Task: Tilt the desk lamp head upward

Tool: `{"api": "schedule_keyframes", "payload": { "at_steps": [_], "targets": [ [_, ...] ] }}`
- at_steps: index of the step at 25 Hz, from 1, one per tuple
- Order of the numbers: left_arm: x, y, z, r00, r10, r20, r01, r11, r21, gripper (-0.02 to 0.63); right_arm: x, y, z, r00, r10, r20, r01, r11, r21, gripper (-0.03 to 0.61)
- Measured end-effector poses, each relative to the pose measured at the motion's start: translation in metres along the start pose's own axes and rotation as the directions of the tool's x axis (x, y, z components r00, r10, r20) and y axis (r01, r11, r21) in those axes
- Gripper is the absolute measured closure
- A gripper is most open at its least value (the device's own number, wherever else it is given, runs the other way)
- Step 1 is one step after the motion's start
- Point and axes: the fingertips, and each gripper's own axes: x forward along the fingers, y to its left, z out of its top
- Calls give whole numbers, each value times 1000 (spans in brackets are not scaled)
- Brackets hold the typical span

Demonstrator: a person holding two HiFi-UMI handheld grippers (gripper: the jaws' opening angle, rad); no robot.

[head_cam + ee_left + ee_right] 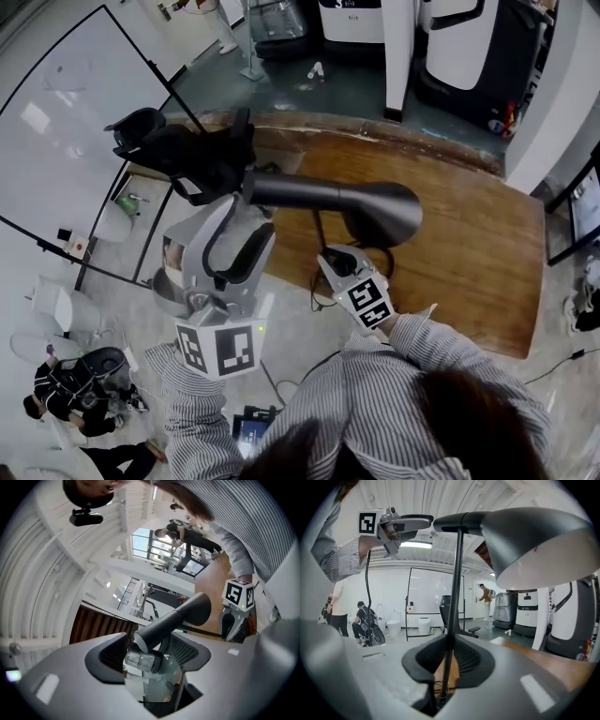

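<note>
The dark grey desk lamp head (380,214) hangs over the wooden table (469,262), and its tube-shaped rear end (281,189) points left. My left gripper (246,208) stands open around that rear end (143,641), and the pads on either side stay clear of it. In the left gripper view the shade (198,609) points away from me. My right gripper (339,255) sits below the head, shut on the thin black lamp stem (457,583), which runs down between its jaws (449,638). From there the shade (534,541) looms overhead, with the left gripper (410,524) at its rear.
A black office chair (178,150) stands just behind the left gripper at the table's back left corner. A black cable (314,292) loops on the table by the stem. White machines (469,47) stand beyond the far edge. People (70,394) sit low at the left.
</note>
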Motion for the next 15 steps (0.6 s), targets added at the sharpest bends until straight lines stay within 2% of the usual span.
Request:
{"api": "schedule_keyframes", "payload": {
  "at_steps": [3,7,11,15],
  "targets": [
    [11,2,8,998,-56,-2,56,988,145,315,0,0,-2,1000,8,-1,-8,1000,4,531],
    [28,-5,8,986,-153,-64,165,939,302,313,0,0,-2,1000,17,1,-17,1000,7,531],
    [38,-10,-1,969,-215,-122,245,896,371,311,1,0,0,1000,23,4,-23,1000,8,531],
    [42,-12,-3,961,-236,-142,273,873,404,316,0,0,-1,1000,27,9,-27,1000,15,531]
  ]
}}
